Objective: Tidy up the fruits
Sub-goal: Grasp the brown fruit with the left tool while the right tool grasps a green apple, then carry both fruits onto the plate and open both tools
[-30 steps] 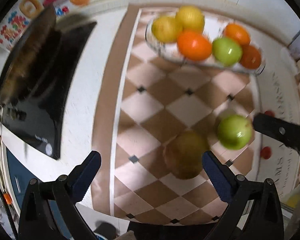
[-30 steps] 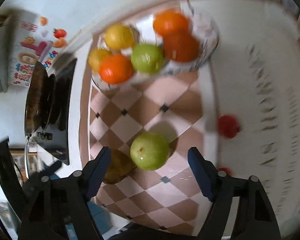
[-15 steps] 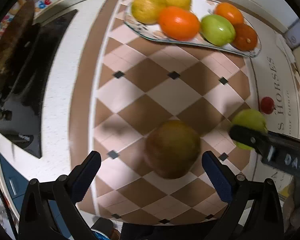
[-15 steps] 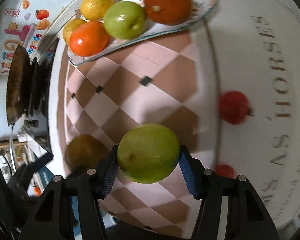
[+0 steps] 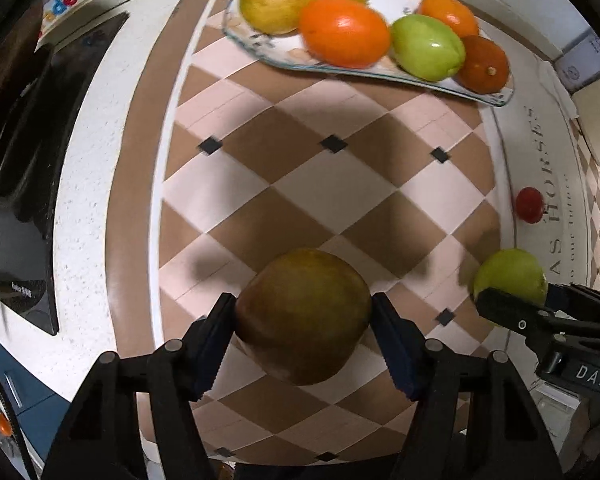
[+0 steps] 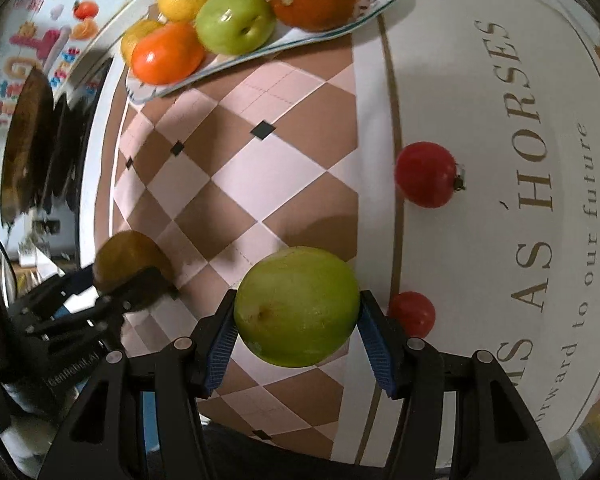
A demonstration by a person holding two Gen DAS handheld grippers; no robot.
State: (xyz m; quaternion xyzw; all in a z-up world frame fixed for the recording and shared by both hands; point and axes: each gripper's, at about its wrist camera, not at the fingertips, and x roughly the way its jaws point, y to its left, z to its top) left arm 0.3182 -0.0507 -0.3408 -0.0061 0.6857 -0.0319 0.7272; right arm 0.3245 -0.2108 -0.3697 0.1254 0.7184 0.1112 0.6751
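Grippers both reach forward toward the far glass plate (image 5: pixel 496 98), left gripper (image 5: pixel 303 320) clamped on a roundish brown-green fruit (image 5: pixel 303 316), right gripper (image 6: pixel 296 320) on a green apple (image 6: pixel 296 306), its long axis left-right.

A brown-and-pink checkered tablecloth with small black diamonds (image 5: pixel 332 184) covers the bench, edged by a brown border band (image 5: pixel 128 208). Left of it lies a glossy black induction cooktop (image 5: pixel 24 184) with a dark round pan (image 6: pixel 28 140) on it. Colourful fruit-and-letter stickers (image 6: pixel 52 48) decorate the white wall behind. Gold lettering (image 6: pixel 540 184) runs across the cloth's white right part.
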